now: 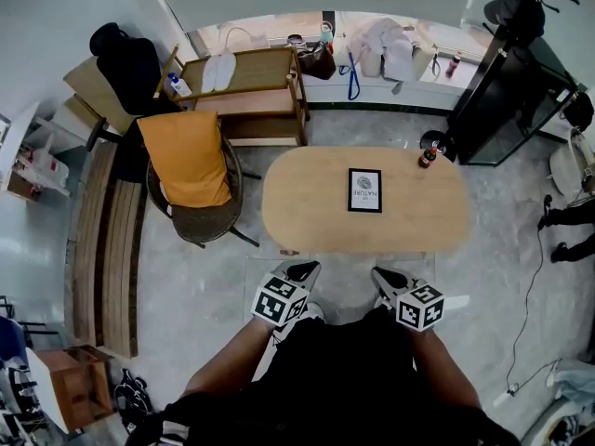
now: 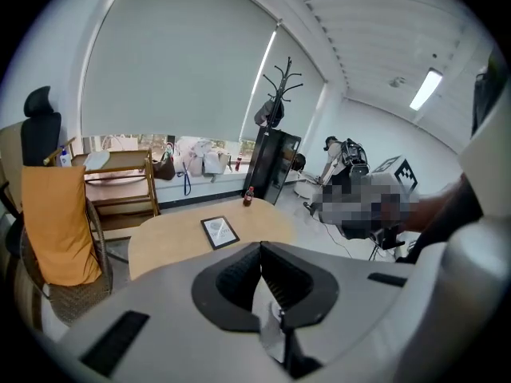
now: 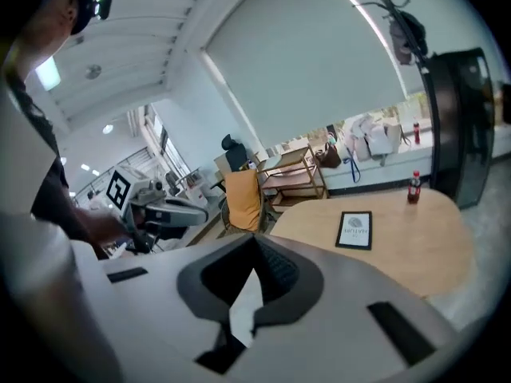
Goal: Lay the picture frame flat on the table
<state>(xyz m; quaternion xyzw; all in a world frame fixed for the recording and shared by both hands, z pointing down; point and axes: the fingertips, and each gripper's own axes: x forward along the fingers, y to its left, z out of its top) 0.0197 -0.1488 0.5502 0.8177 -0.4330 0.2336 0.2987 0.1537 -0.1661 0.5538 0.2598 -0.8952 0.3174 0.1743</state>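
The picture frame (image 1: 364,190) is lying flat on its back on the oval wooden surface (image 1: 307,214), ahead of both sets of fingers and well apart from them. It is showing a thin black border around a white sheet, with a round grey emblem and a line of dark print beneath it. Its long sides are running away from the fingertips.

The left gripper (image 1: 301,271) is hovering short of the surface's near edge. Its fingers (image 2: 236,274) are pressing together with nothing between them. The right gripper (image 1: 390,279) is hanging beside it, and its fingers (image 3: 279,266) are likewise meeting pad to pad, gripping nothing.

Beyond the frame and to the right of the right fingers, a small red bottle (image 1: 428,157) with a dark cap is standing upright near the surface's far edge.

Off to the left of the left fingers, a wicker chair (image 1: 200,223) is carrying an orange cushion (image 1: 186,156). Behind it, a wooden trolley (image 1: 249,100) is holding white folded items (image 1: 219,71) in its top tray, with a small bottle at that tray's left end.
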